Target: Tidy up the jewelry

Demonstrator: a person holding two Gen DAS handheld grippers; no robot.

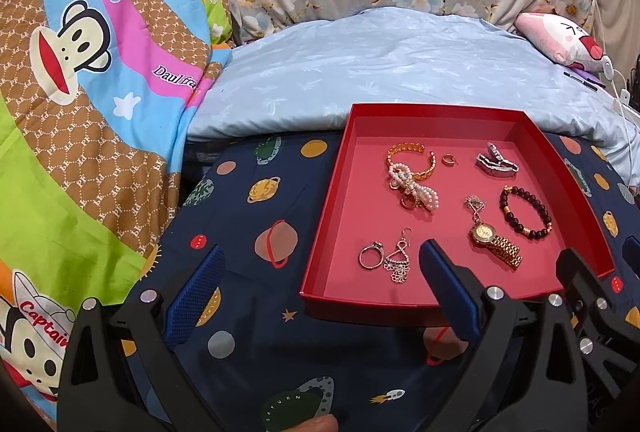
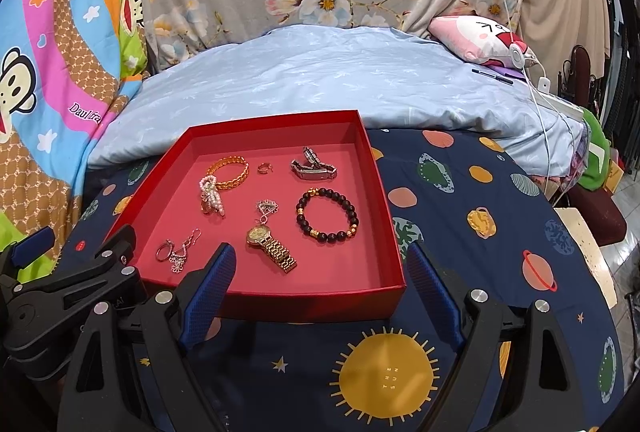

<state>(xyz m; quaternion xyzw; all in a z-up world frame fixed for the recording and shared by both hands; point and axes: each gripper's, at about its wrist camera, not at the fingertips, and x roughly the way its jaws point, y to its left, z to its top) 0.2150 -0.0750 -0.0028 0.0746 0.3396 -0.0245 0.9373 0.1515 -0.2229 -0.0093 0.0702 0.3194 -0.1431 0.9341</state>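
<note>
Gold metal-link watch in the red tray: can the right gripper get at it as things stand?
Probably yes. The gold metal-link watch lies flat and uncovered in the shallow red cardboard tray, just beyond the open right gripper. Only the low near wall stands between; the silver pendant chain touches it.

Tray [image 2: 394, 216]: centre frame, on the bedspread [image 2: 460, 232].
Back row in tray: bangle [image 2: 230, 171] left, small ring [image 2: 264, 167] middle, folded watch [image 2: 314, 167] right.
Front row: ring [image 2: 163, 251] left, wristwatch [image 2: 272, 246] centre, bead bracelet [image 2: 327, 218] right.
Pillow [image 2: 320, 71]: behind tray.
</note>
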